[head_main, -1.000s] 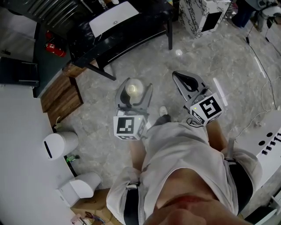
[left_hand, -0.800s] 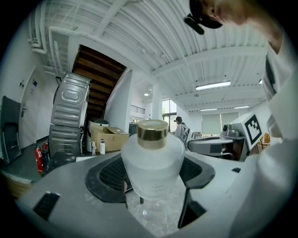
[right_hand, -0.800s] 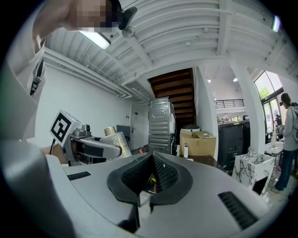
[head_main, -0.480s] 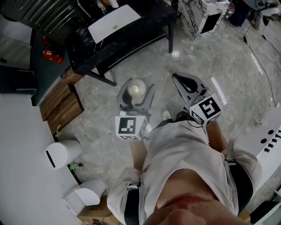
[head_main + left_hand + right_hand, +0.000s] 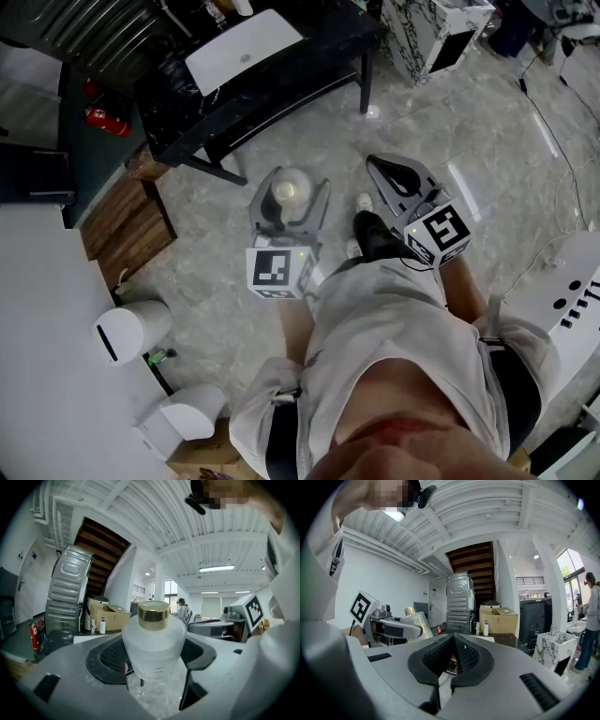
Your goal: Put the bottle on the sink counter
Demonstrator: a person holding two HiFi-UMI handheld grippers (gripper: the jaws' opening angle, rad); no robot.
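A frosted white bottle (image 5: 291, 190) with a gold cap (image 5: 153, 612) stands upright between the jaws of my left gripper (image 5: 292, 183), which is shut on it above the grey floor. From the left gripper view the bottle (image 5: 152, 644) fills the middle. My right gripper (image 5: 395, 174) hangs to its right, shut and empty, its pads (image 5: 461, 654) pressed together. The black sink counter (image 5: 328, 42) with a white basin (image 5: 246, 49) lies ahead at the top of the head view, well apart from both grippers.
A marbled white box (image 5: 431, 33) stands right of the counter. Wooden steps (image 5: 127, 211), a red fire extinguisher (image 5: 105, 117) and two white bins (image 5: 129, 328) line the left wall. A white unit (image 5: 572, 309) and floor cables sit at the right. My dark shoe (image 5: 373, 234) is forward.
The counter has come nearer in the head view, and a foot has stepped forward under the right gripper. Both grippers hold as before, the bottle still in the left.
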